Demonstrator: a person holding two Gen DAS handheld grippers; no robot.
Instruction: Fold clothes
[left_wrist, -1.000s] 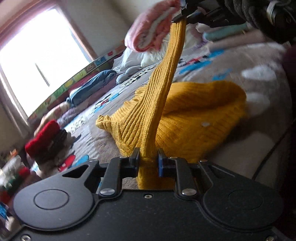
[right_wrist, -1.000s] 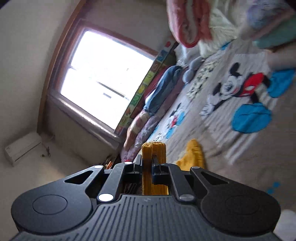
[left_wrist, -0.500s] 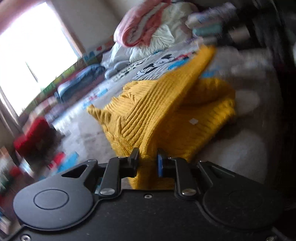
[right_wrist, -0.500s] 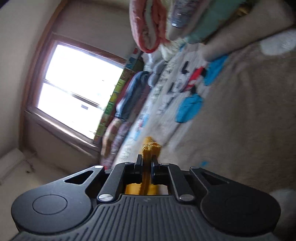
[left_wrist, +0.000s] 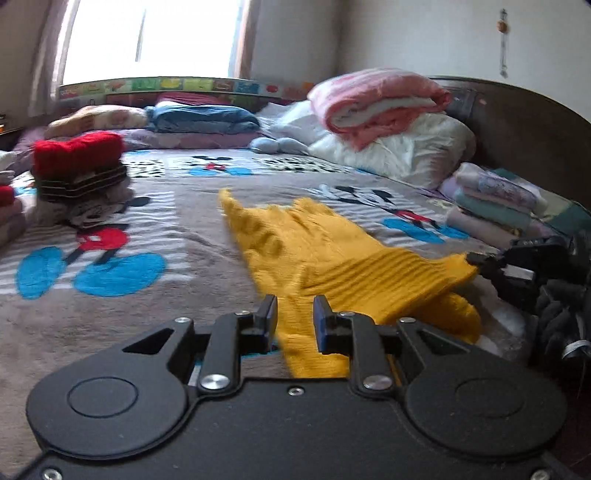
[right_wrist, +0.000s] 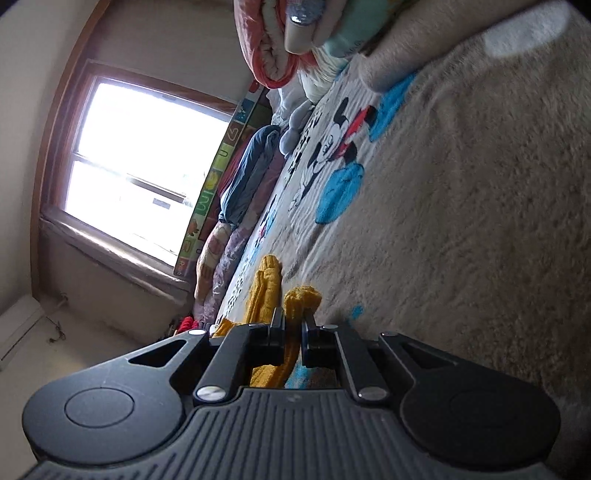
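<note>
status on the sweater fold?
Left gripper open around yellow sweater. Right gripper shut on its edge. Sweater flat on bed; nothing blocking.

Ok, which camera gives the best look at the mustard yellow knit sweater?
The left wrist view: the mustard yellow knit sweater lies spread across the bed there, most of it visible. The right wrist view shows only bunched folds just past the right gripper.

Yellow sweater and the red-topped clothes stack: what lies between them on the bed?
Only bare cartoon-print blanket separates the yellow sweater from the red-topped stack; the left wrist view shows it.
</note>
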